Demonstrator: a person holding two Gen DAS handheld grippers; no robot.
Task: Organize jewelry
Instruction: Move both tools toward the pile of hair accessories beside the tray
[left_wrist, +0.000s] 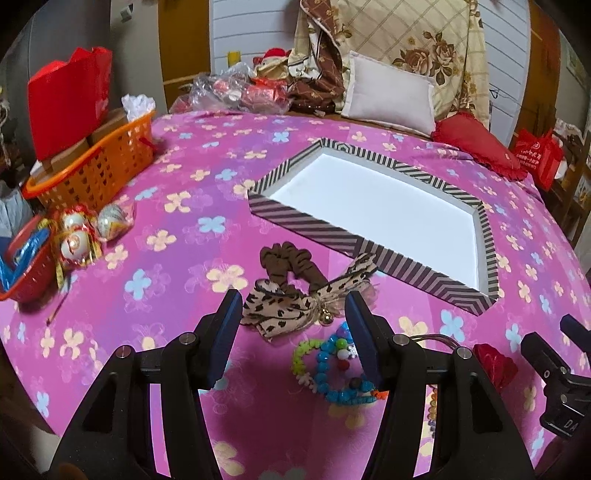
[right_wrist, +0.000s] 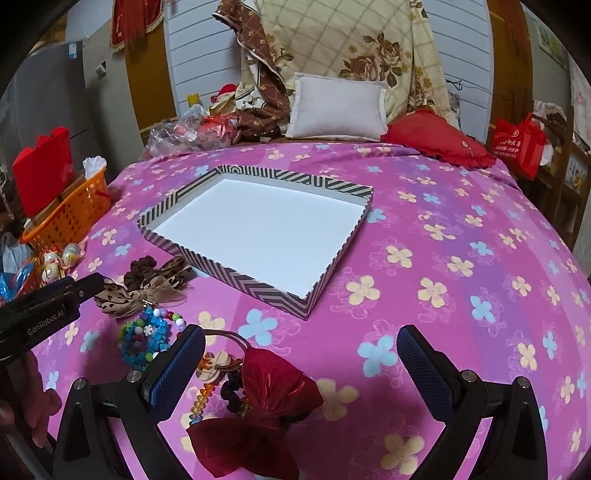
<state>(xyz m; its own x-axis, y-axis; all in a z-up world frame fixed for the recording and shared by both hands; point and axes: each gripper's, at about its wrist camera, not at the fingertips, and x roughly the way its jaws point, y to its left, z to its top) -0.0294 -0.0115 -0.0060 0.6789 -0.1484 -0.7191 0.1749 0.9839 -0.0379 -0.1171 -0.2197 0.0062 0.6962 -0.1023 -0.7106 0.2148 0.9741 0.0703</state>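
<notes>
Gaping wide, both tongs, left (left_wrist: 291, 317) over leopard-print fabric bow (left_wrist: 291, 302), right (right_wrist: 301, 354) over shiny red bow (right_wrist: 266, 402), striped cardboard tray (right_wrist: 258, 284) beyond.

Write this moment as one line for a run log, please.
left hand-held gripper: open, over leopard bow scrunchie | right hand-held gripper: open, over red bow | striped box: empty

My left wrist camera sits low over the bed (left_wrist: 177, 206), looking forward along its claw (left_wrist: 291, 328) toward the headboard pillows, close to the hair ties. My right wrist camera looks the same way from further right, past its claw (right_wrist: 301, 354). Both share the striped box (left_wrist: 332, 230) (right_wrist: 236, 275), the bead bracelets (left_wrist: 332, 365) (right_wrist: 147, 339) and the orange basket (left_wrist: 92, 166) (right_wrist: 70, 218).
</notes>
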